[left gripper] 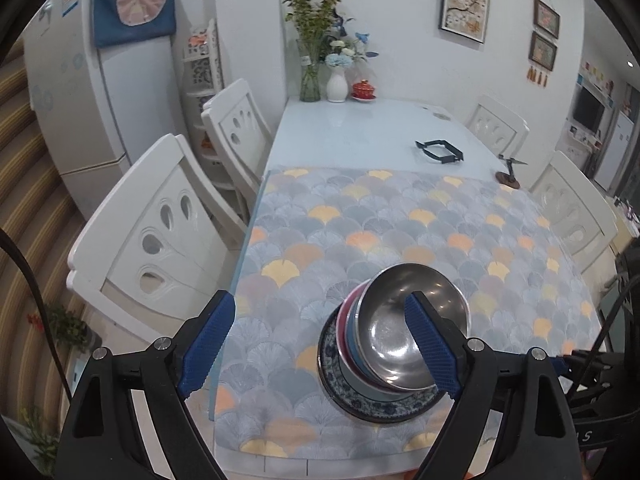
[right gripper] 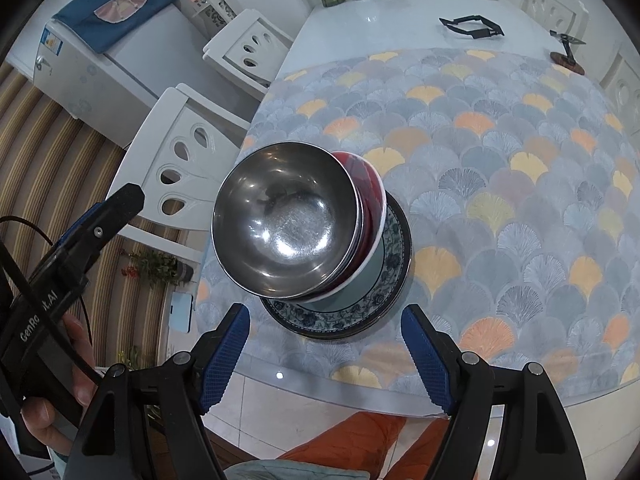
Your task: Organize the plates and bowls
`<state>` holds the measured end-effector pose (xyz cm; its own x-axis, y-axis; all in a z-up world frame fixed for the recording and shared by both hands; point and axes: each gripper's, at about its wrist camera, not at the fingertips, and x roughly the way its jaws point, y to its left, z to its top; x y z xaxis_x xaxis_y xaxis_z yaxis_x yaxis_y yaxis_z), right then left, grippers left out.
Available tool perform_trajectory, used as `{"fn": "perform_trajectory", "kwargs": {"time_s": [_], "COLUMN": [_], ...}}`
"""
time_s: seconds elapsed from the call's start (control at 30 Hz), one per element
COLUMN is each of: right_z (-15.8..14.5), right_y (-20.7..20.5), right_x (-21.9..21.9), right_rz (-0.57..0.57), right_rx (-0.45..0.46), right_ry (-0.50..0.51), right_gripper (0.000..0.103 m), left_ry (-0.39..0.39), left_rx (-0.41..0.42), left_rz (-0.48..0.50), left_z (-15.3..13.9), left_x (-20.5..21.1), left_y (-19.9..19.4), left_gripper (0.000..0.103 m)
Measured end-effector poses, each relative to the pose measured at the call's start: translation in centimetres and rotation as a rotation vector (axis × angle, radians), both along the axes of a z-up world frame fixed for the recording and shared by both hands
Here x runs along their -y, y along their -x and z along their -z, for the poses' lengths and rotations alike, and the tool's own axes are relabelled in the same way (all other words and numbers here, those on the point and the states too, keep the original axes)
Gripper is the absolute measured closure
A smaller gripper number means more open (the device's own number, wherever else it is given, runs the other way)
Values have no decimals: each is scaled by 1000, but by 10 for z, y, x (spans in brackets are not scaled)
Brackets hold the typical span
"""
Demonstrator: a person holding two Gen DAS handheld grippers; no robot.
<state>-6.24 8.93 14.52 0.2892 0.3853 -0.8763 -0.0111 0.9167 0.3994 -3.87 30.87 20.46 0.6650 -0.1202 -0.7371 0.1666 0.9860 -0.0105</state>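
Note:
A stack stands on the patterned cloth near the table's front-left corner. A blue-and-white patterned plate (left gripper: 352,396) (right gripper: 340,316) is at the bottom. Red and blue bowls (left gripper: 347,340) (right gripper: 370,192) are nested on it, and a steel bowl (left gripper: 400,320) (right gripper: 280,220) sits on top. My left gripper (left gripper: 320,344) is open and empty; its right finger (left gripper: 430,344) lies in front of the steel bowl. My right gripper (right gripper: 326,356) is open and empty, above the table's front edge just short of the plate.
White chairs (left gripper: 160,232) stand along the table's left side and others (left gripper: 576,208) on the right. Vases with flowers (left gripper: 336,80), a red lidded cup (left gripper: 363,90), a black frame (left gripper: 440,151) and a small stand (left gripper: 509,172) sit on the far bare tabletop. A fridge (left gripper: 80,100) stands at left.

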Motion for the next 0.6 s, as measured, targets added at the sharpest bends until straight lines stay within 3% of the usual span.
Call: {"fn": "perform_trajectory", "kwargs": {"time_s": [0.2,0.4,0.6], "right_z": [-4,-17,-23], "right_y": [1,2,1], "right_x": [0,8,20], "right_rz": [5,67,120], "right_rx": [23,96,118], "right_ry": [25,129,161], "right_gripper": [27,27,27], "left_ry": [41,-10,-10], "left_rx": [-4,28,-14], "left_rz": [-22,-17,17], "left_z": [3,-1,7], "left_x": [-11,-6,0], "left_y": [-2,3,4], "left_gripper": [17,17,17]}}
